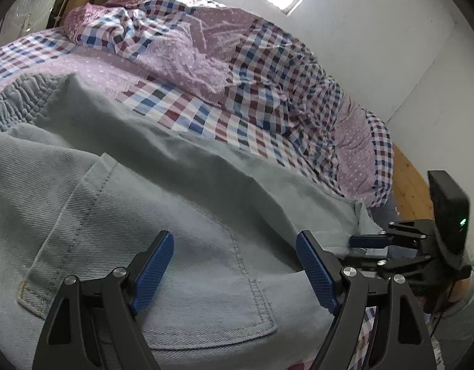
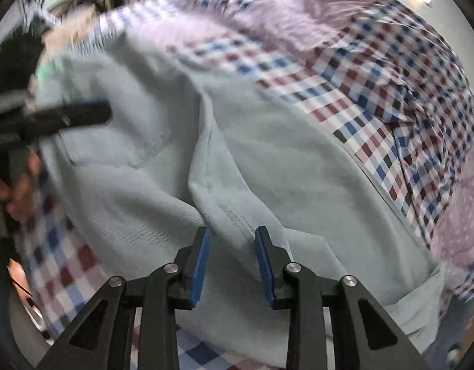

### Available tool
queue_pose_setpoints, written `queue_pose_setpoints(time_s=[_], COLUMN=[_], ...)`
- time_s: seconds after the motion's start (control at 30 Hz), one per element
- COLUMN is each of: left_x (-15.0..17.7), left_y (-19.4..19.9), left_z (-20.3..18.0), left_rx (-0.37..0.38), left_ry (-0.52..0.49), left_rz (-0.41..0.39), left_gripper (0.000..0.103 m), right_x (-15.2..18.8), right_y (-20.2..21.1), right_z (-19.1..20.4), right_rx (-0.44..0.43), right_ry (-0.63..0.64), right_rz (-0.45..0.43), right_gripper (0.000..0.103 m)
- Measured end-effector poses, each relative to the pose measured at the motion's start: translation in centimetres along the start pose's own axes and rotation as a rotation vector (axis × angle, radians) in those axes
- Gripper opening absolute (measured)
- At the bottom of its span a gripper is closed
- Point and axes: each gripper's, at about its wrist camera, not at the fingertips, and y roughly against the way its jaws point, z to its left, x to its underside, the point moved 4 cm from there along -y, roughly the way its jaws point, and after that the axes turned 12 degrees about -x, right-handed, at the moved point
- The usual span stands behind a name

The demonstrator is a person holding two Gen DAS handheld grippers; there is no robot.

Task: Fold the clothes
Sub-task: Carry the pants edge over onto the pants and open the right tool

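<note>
two views showed one pair of pale blue trousers (image 1: 162,166) lying on a checked bedspread (image 1: 224,117).

in the left wrist view, the left gripper (image 1: 235,266) hovered over the seat of the trousers, above a back pocket (image 1: 150,246), its blue pads spread wide with nothing between them. the elastic waistband (image 1: 18,101) lay at the far left. the right gripper (image 1: 369,245) showed at the right edge, low by the trouser hem; from here i could not tell its opening.

in the right wrist view, blurred by motion, the right gripper (image 2: 232,265) pointed down at a raised ridge of fabric along the seam (image 2: 230,209). its pads stood partly apart on either side of that ridge, not yet pressing on it as far as i could tell. the left gripper (image 2: 82,114) hung over the pocket area at the left.

to do this step well, i judged the right should close squarely on the ridge, catching both layers, while the left steadied the waist end so the fold stayed aligned.
</note>
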Motion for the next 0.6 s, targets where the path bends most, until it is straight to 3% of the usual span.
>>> queue_pose_setpoints(time_s=[0.07,0.17,0.23,0.43,0.6], left_x=[-0.1,-0.4,-0.7,-1.4,-1.7], left_y=[0.2,0.5,0.6,1.3,1.7], left_z=[0.3,0.9,1.3,2.1,2.1], left_rx=[0.016,0.034,0.041,0.062,0.061], left_ry=[0.020,0.057,0.084,0.136,0.129], left_rz=[0.008,0.013,0.014,-0.005,-0.027], left_gripper=[0.085,0.085,0.085,0.085,0.085], right_x=[-0.2,-0.8,-1.5,-5.0,-9.1], right_y=[-1.2,-1.4,-0.8,2.1,2.6], right_z=[-0.5,-1.9,-3.0,-6.6,-9.7], right_rx=[0.037,0.120,0.186,0.368,0.401], right_ry=[0.010,0.000,-0.011,-0.039,-0.069], right_rz=[0.049,0.049,0.026,-0.087,-0.117], right_gripper=[0.021,0.005,0.002,0.001,0.001])
